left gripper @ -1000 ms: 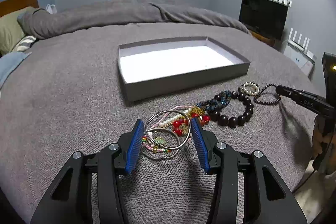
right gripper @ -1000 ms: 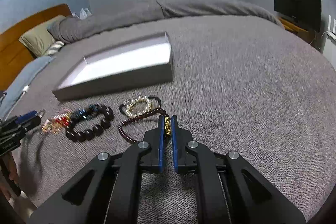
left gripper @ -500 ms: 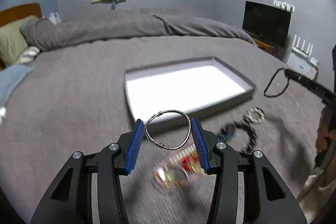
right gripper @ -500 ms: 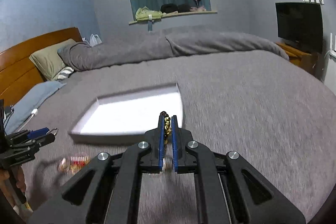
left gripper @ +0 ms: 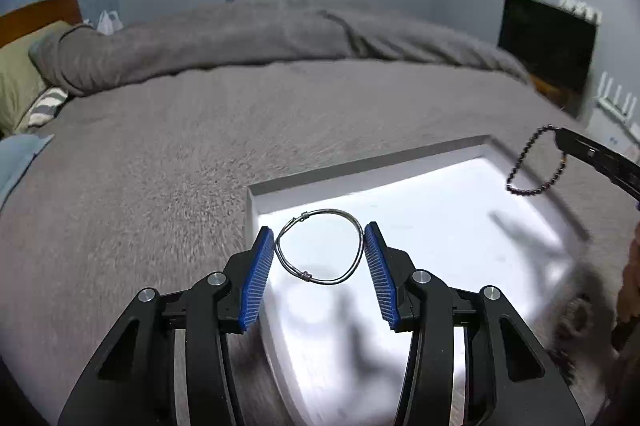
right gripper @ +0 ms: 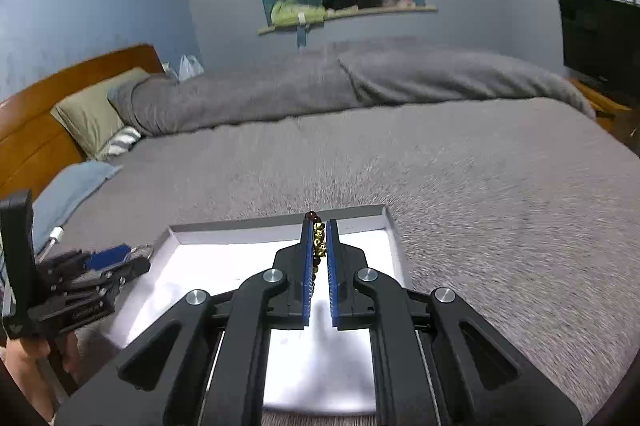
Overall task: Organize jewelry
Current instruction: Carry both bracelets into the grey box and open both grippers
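Observation:
My left gripper [left gripper: 319,246] is shut on a thin silver wire bangle [left gripper: 320,216], its blue pads pressing the ring's two sides, above the near left part of the grey tray [left gripper: 360,170] with a white floor. In the right wrist view my right gripper [right gripper: 319,226] is shut on a dark beaded bracelet with gold beads [right gripper: 319,240], over the same tray [right gripper: 276,224]. That bracelet [left gripper: 536,162] hangs as a loop from the right gripper's tip at the right edge of the left wrist view. The left gripper [right gripper: 116,258] shows at the left of the right wrist view.
The tray lies on a grey bedspread [right gripper: 480,186]. A rolled duvet [left gripper: 240,34] and pillows [right gripper: 92,114] lie at the far end, by a wooden headboard [right gripper: 48,114]. A television [left gripper: 548,42] stands at the right. A hand [right gripper: 36,350] holds the left gripper.
Both grippers rose from the jewelry pile and travelled forward over the tray, the left carrying the silver bangle, the right the beaded bracelet. The remaining pile has dropped out of view.

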